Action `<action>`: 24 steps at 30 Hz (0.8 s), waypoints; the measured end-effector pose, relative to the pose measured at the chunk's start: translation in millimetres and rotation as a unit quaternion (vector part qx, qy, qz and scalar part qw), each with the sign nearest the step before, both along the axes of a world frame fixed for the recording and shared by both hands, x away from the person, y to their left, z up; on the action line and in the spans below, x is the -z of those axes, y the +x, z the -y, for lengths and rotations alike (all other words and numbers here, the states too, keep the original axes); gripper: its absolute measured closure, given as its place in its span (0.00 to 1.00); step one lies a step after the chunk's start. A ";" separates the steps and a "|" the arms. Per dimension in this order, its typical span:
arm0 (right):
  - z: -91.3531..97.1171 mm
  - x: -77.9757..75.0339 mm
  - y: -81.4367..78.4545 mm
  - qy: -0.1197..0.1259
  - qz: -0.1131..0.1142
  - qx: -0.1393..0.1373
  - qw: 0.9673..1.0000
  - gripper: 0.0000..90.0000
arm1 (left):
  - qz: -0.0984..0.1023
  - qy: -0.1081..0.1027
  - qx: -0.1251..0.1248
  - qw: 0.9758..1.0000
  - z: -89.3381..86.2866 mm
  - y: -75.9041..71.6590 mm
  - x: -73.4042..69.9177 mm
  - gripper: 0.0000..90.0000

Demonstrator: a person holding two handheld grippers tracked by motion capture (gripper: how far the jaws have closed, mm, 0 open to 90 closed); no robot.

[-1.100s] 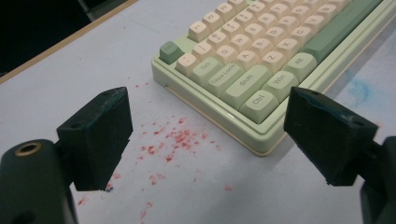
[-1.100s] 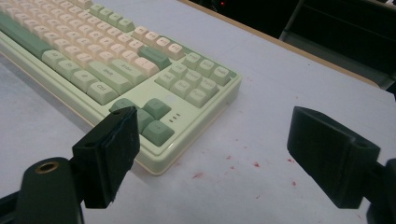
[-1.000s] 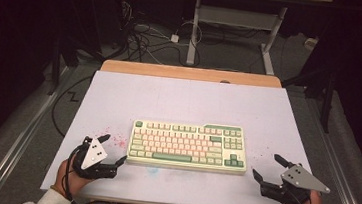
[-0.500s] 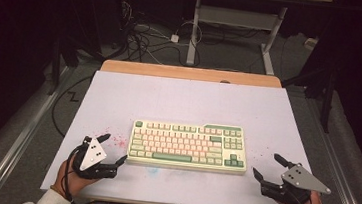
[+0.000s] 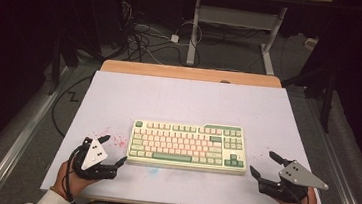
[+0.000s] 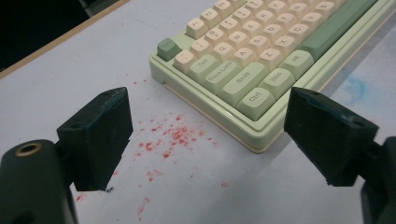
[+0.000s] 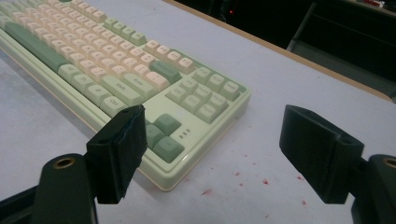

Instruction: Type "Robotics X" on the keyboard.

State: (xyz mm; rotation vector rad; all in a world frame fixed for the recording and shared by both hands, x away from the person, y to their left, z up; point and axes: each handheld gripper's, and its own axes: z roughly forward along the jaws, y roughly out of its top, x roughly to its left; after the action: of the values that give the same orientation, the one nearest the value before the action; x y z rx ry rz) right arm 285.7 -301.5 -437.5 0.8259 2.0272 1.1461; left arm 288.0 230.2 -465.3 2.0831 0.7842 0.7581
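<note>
A pale green keyboard (image 5: 187,145) with cream and green keys lies flat on the white table top (image 5: 184,97), near its front. My left gripper (image 5: 114,149) rests open just off the keyboard's left end. In the left gripper view the left gripper (image 6: 205,135) has the near left corner of the keyboard (image 6: 261,60) ahead of its wide-apart jaws. My right gripper (image 5: 261,161) sits open off the right end. Its jaws have just been closing a little, with nothing between them. In the right gripper view the right gripper (image 7: 219,149) faces the arrow-key corner of the keyboard (image 7: 116,70).
Red specks (image 6: 173,135) dot the white top in front of the left gripper. A wooden strip (image 5: 191,74) runs along the table's far edge. Behind it, cables (image 5: 145,38) lie on the floor by a white desk frame (image 5: 237,22).
</note>
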 end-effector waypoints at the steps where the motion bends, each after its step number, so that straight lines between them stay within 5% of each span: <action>1: -0.6 -0.2 0.2 0.000 -0.002 0.001 1.000 0.27 | -0.001 0.001 -0.005 1.000 -0.8 1.0 -0.5 0.17; 12: -10.7 -8.0 5.4 0.003 0.002 -0.013 1.000 0.29 | 0.000 -0.016 -0.002 1.000 3.5 9.7 -10.0 0.17; 24: -22.8 -13.3 12.0 -0.004 0.002 -0.023 1.000 0.29 | -0.006 -0.010 0.016 1.000 17.3 14.9 -16.4 0.17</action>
State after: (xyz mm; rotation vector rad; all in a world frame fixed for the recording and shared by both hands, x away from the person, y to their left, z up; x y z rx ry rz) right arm 297.7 -278.7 -424.2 0.7774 2.0554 1.1634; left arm 302.9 212.9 -448.9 2.0783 0.7600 0.7178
